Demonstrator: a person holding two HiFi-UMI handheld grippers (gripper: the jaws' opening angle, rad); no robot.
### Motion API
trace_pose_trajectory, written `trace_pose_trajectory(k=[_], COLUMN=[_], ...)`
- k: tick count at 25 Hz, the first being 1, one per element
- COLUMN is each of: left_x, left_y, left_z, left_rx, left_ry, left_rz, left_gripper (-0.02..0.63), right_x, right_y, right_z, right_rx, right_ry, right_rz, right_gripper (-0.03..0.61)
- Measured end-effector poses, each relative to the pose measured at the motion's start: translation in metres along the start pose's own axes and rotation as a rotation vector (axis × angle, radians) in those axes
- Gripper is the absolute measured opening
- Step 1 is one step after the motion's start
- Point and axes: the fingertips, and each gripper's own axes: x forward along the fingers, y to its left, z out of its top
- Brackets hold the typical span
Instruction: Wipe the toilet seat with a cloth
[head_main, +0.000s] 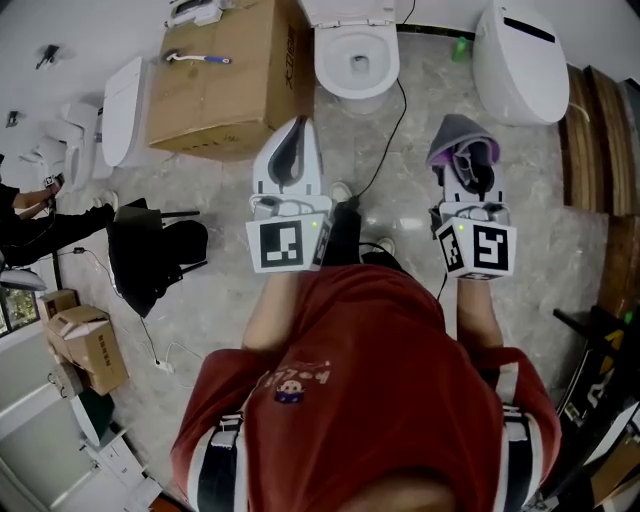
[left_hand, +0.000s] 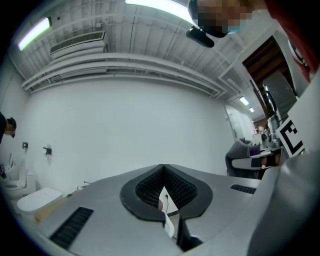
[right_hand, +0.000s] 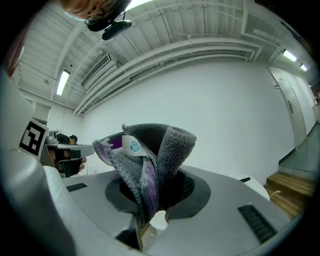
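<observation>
Your right gripper (head_main: 468, 165) is clamped on the cloth (right_hand: 150, 160). The pads pinch a bunched fold low down, and the rest stands up in a loose grey and purple crest with a small label showing. Your left gripper (head_main: 297, 140) has its jaws closed together with nothing between them. The toilet seat (head_main: 326, 68) lies ahead of both grippers on the floor, its bowl open to view, and the cloth is well apart from it, so no wiping contact has been made. The cloth appears to be a soft, light, thick-pile fabric. Expect it to flop, fold under pressure and drag on the smooth seat rather than slide freely. The present hold on the gathered middle looks sound, with free fabric beyond the jaws to meet the rim. The likely risk is the cloth pulling out of the pads on a hard stroke. A cable (head_main: 392, 125) runs across the floor near the bowl.
</observation>
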Motion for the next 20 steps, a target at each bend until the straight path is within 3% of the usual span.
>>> trace_pose_trajectory(k=[8,12,16,20], left_x=[0.047,0.086,0.135,0.173], left_y=[0.052,0.097,0.145,0.187], left_z=[-0.018,-0.03,-0.03,-0.032], left_rx=[-0.033,-0.001,-0.061,-0.064], left_ry=[-0.033,-0.044,-0.057,-0.062], left_rz=[0.02,0.019,0.024,0.006], left_gripper=[0.014,0.014,0.014,0.014], right_x=[0.071,0.13,0.198,0.249], right_y=[0.013,0.025,0.039,0.053], right_z=[-0.006,-0.005,0.003,0.008], right_rx=[-0.05,-0.081,-0.097,-0.103], right_ry=[0.027,0.037,0.038,0.04], right_rz=[-0.004,-0.002,-0.002,-0.015], right_gripper=[0.075,0.075,0.075,0.075])
